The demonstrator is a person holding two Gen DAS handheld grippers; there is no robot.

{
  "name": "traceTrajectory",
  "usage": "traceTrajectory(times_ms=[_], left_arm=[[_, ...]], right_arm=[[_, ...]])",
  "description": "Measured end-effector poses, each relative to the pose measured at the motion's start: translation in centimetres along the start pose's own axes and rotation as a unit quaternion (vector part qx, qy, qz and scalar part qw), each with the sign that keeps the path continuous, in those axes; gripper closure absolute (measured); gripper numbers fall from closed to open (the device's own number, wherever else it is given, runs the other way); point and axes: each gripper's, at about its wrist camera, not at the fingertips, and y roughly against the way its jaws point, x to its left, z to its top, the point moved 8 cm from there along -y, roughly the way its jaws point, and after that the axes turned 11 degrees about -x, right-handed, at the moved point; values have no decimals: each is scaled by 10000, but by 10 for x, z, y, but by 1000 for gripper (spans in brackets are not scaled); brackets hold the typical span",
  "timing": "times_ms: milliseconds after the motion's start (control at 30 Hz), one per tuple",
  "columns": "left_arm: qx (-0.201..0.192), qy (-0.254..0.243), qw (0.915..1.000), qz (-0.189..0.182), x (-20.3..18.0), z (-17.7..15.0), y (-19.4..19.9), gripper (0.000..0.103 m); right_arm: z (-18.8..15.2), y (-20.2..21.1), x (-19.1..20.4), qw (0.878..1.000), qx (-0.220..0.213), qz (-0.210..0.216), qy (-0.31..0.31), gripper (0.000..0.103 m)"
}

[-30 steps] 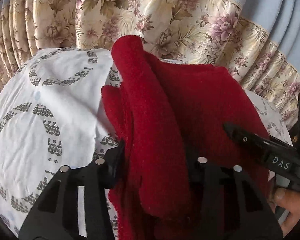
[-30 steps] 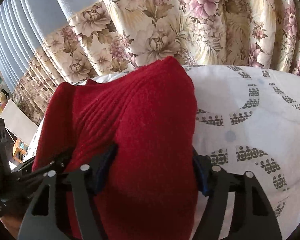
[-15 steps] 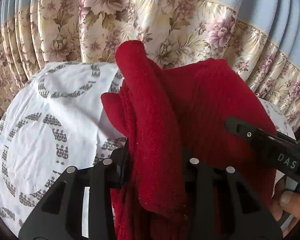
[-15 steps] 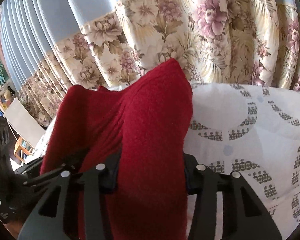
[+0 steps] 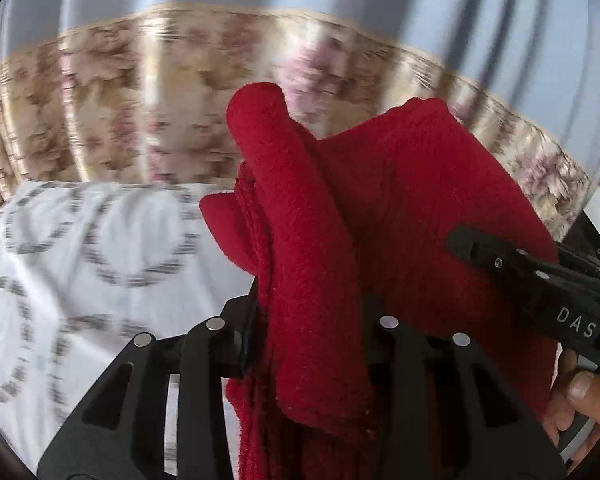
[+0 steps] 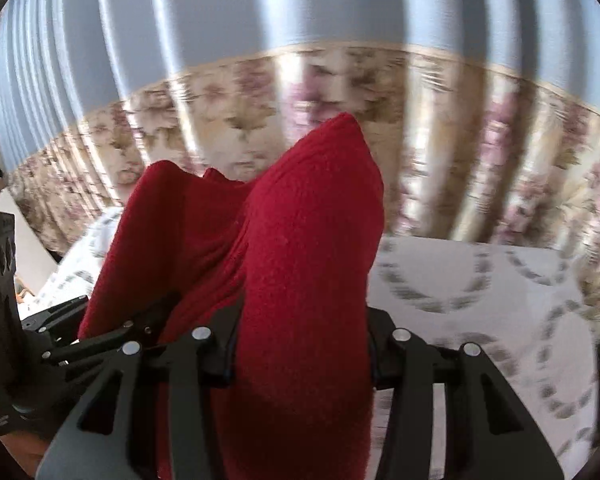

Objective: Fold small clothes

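A red knitted garment (image 5: 400,208) hangs bunched between both grippers, lifted off the white sheet. My left gripper (image 5: 312,332) is shut on a thick fold of it, the cloth standing up past its black fingers. The same red garment (image 6: 308,264) fills the middle of the right wrist view, where my right gripper (image 6: 300,356) is shut on another fold. At the right of the left wrist view the right gripper (image 5: 540,288) shows as a black bar marked DAS, with a hand (image 5: 580,396) below it. The fingertips of both are hidden in the cloth.
A white sheet with grey ring patterns (image 5: 80,280) covers the surface below and spreads to the right (image 6: 480,300). Floral curtains with a blue upper band (image 6: 440,140) hang close behind. The background is motion-blurred.
Both grippers have closed tighter on the red garment and risen with it; the sheet has dropped lower in view and more blue curtain shows above.
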Motion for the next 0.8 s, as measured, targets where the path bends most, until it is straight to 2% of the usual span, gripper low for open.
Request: traceTrajectory(times_ms=[100,133,233,300,333,367,400,500,667,700,800], left_arm=[[170,25,9998,-52,-28,-13,-24,69],[255,13,9997,-50,-35,-20,-37,68],[533,-56,9986,33,-46,-45,-62,66],[324,-225,9988,278,-44,-51,-66,49],[262,-209,9989,335,-40,-51,-64,45],[261,-200,9988,370,-35,-51,-63,31],[262,-213,9985,438,-28,-50,-62,17],[277,-250,9981,485,-9,-48,-57,8],[-114,-433,9984,334,8,-36,-15,8],[-218,-473,9983,274,10,-35,-2,7],[-774,-550,9946,409,29,-31,54,3]], right_arm=[[-8,-4,-37,9999,40,148,-71,57],[-18,-11,-58,9995,155,187,-189,57],[-47,-36,-90,9983,452,102,-366,54],[-66,-49,-101,9973,563,-34,-480,37],[-67,-48,-109,9970,372,-64,-672,32],[-67,-46,-111,9967,337,-103,-733,27],[-68,-44,-112,9965,320,-145,-759,26],[-66,-34,-103,9975,230,-329,-587,21],[-66,6,-89,9966,106,-570,-577,17],[-67,15,-82,9969,58,-564,-541,13],[-67,46,-55,9970,-157,-641,-396,9]])
